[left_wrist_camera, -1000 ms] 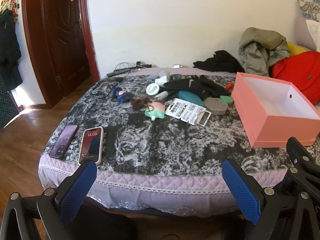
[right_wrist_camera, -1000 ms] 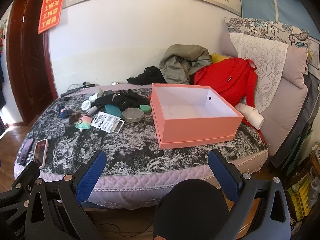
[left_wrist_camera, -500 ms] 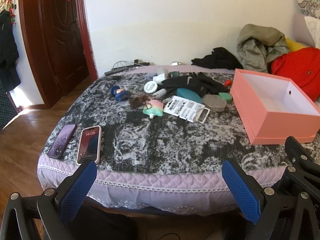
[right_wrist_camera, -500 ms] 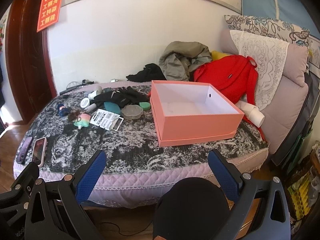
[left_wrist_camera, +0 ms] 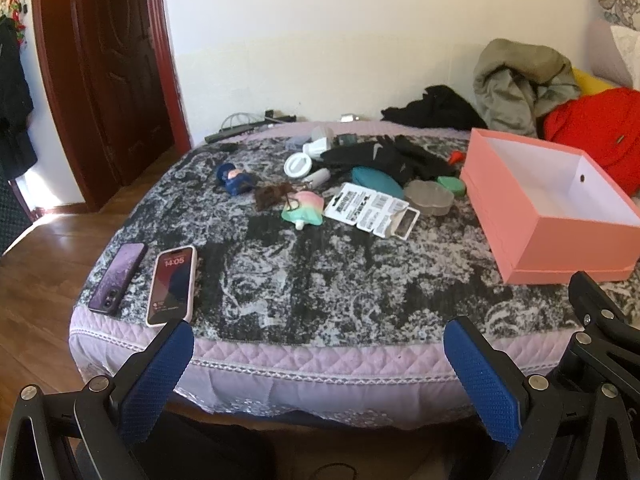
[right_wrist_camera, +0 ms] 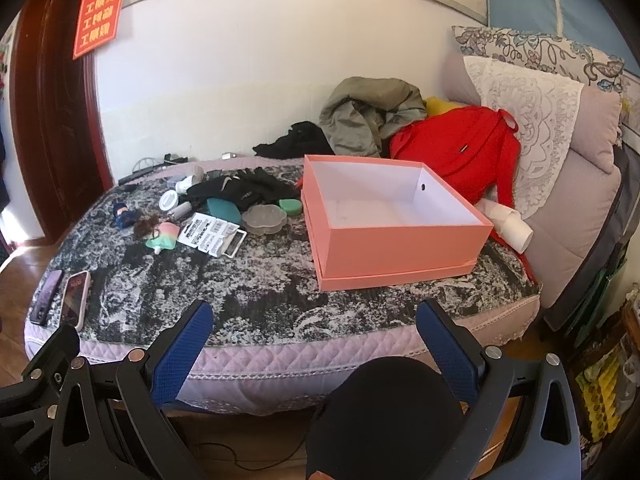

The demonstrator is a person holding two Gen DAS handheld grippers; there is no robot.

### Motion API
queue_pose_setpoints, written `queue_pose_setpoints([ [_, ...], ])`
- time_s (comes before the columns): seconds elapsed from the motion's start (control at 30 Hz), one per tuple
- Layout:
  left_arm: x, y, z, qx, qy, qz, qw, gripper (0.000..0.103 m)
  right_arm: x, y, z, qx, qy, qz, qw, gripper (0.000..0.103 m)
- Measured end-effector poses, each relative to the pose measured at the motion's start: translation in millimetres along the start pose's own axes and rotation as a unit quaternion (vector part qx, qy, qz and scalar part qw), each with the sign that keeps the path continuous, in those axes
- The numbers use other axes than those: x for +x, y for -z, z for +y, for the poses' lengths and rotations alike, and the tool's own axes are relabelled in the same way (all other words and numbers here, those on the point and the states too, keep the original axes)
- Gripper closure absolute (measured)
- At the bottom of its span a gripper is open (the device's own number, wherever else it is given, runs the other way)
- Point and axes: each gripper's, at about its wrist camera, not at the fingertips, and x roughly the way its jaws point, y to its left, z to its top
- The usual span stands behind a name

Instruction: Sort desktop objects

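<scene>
Pink cardboard box sits ahead of both empty, spread claws, left and right. Risk: snagging the black garment among the far clutter.

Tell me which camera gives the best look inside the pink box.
The right wrist view: the pink box sits near centre, and its white floor and all four walls show, with nothing inside. In the left wrist view the box lies at the right edge, and its near wall hides most of the floor.
</scene>
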Motion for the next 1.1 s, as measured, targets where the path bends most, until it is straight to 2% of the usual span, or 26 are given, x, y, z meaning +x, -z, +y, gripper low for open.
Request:
queue_pose_setpoints([
  [0.1, 26.2, -4.4, 7.6, -0.014, 0.000, 0.022, 0.9997, 0.000, 20.0, -0.8, 6.5, -0.008, 0.001, 0.011, 1.000, 0.000],
  [0.23, 68.1, -14.7, 20.1, -0.035, -0.009, 0.053, 0.9980, 0.000, 64.1, -4.0, 19.4, -0.012, -0.023, 0.047, 0.999, 0.000],
  [0.37, 116.5, -38.5, 34.4, -0.058, -0.019, 0.070, 0.9957, 0.000, 112.4, -15.0, 38.8, -0.021, -0.042, 0.067, 0.997, 0.000],
  [0.6, 204.4, -93.1, 39.1, -0.039, -0.008, 0.089, 0.9953, 0.000, 210.5, -48.2, 86.2, -0.042, -0.089, 0.105, 0.990, 0.001],
  [0.73, 270.0, -117.3, 40.9, -0.025, -0.002, 0.114, 0.9932, 0.000, 270.7, -59.8, 116.9, -0.078, -0.126, 0.144, 0.978, 0.001],
  [0.9, 337.9, -117.0, 40.7, -0.029, 0.003, 0.160, 0.9867, 0.000, 326.2, -64.0, 137.9, -0.094, -0.150, 0.174, 0.969, 0.002],
  [1.1, 388.0, -98.0, 28.8, -0.019, 0.012, 0.212, 0.9771, 0.000, 374.2, -59.8, 129.8, -0.057, -0.153, 0.210, 0.964, 0.006],
])
